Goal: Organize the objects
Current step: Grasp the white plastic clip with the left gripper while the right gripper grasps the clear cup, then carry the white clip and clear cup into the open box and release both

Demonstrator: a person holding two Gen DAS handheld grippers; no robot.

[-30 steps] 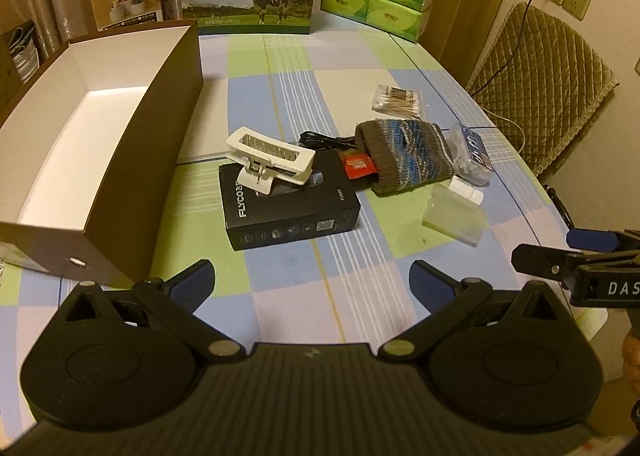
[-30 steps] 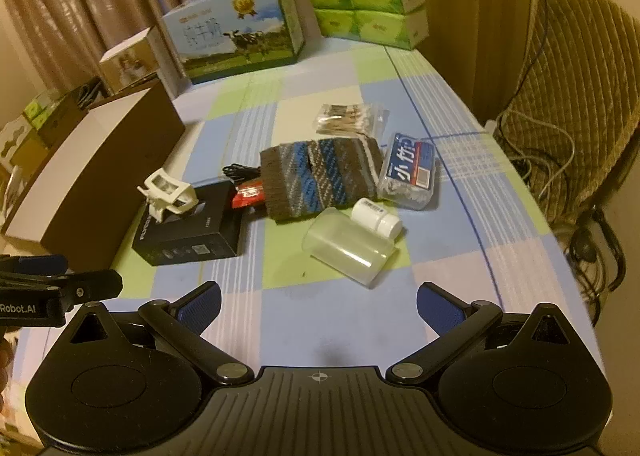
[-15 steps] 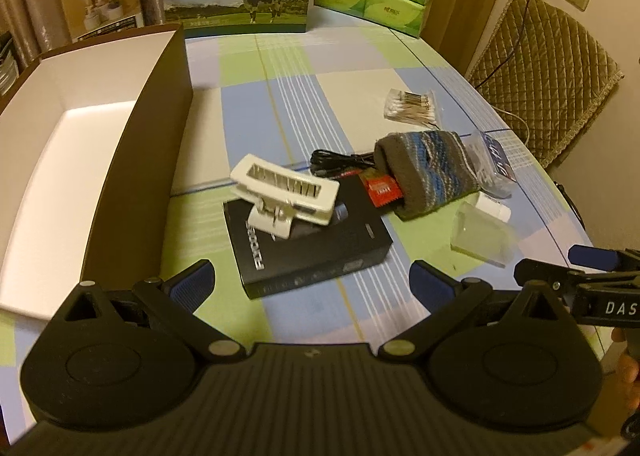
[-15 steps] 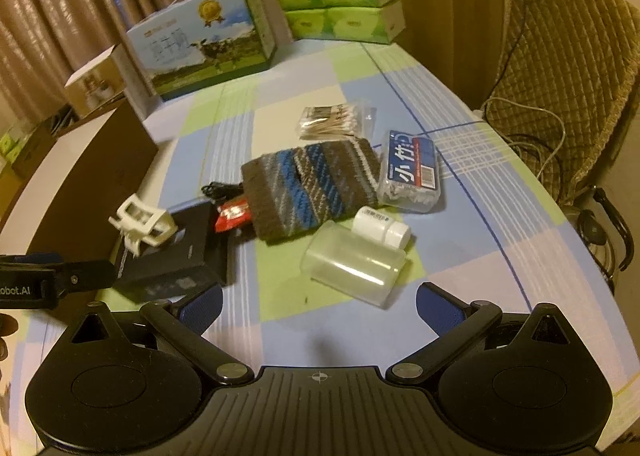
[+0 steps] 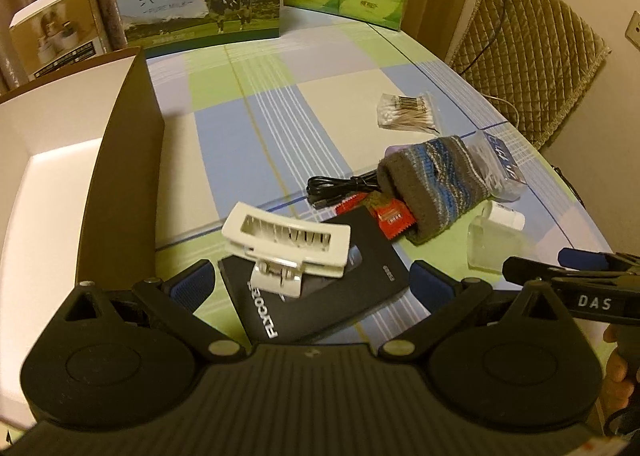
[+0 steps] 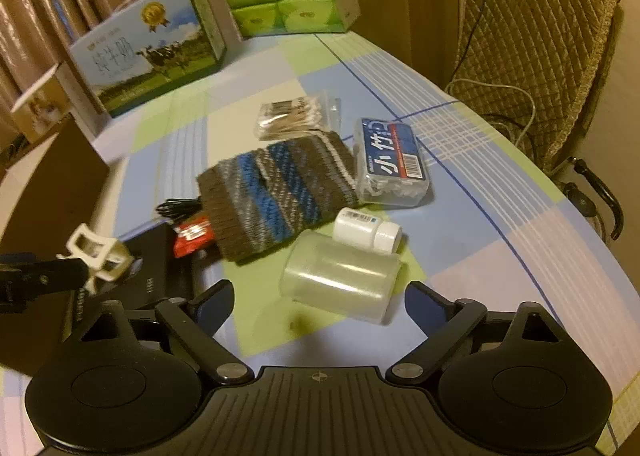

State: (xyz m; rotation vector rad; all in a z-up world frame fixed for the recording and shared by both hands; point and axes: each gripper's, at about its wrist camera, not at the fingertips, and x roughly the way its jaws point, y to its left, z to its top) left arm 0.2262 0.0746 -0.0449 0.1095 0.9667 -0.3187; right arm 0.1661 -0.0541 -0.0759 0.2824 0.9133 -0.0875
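White hair clip [image 5: 286, 242] (atop black box [image 5: 320, 296]) sits between left gripper's [image 5: 312, 282] wide fingers; right gripper [image 6: 320, 302] wide too.

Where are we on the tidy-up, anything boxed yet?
Nothing visibly boxed: the visible part of the open box is bare. Both grippers are open and empty; left gripper nears the white hair clip, right gripper the clear container. All items remain.
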